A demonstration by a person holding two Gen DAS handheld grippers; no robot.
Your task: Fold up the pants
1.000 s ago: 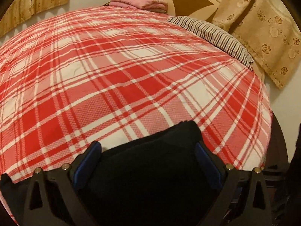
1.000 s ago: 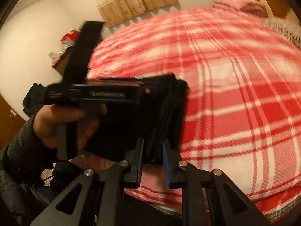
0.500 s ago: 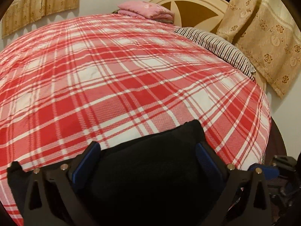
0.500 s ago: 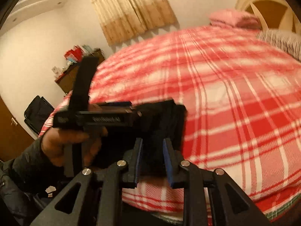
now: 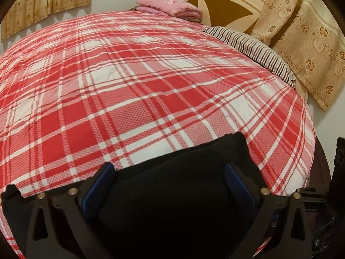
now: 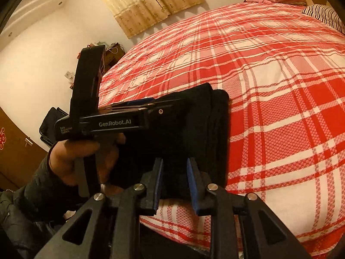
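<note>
The black pants [image 5: 183, 183] are folded into a thick bundle at the near edge of the red plaid bed [image 5: 129, 86]. My left gripper [image 5: 170, 172] is open wide, its blue pads on either side of the bundle's flat face. In the right wrist view the bundle [image 6: 194, 129] stands on edge. My right gripper [image 6: 174, 170] is closed narrowly on the bundle's lower edge. The left gripper's body [image 6: 112, 120], held in a hand, lies against the bundle's left side.
A folded pink blanket [image 5: 170, 5] and a striped pillow [image 5: 254, 49] lie at the head of the bed by the headboard [image 5: 226, 2]. Curtains [image 6: 151, 2] hang on the far wall. A dark bag [image 6: 51, 118] and a cluttered cabinet [image 6: 112, 51] stand left of the bed.
The right gripper's jaws have opened slightly around the bundle's edge. Both cameras have shifted a little; the bundle stays at the bed's near edge.
</note>
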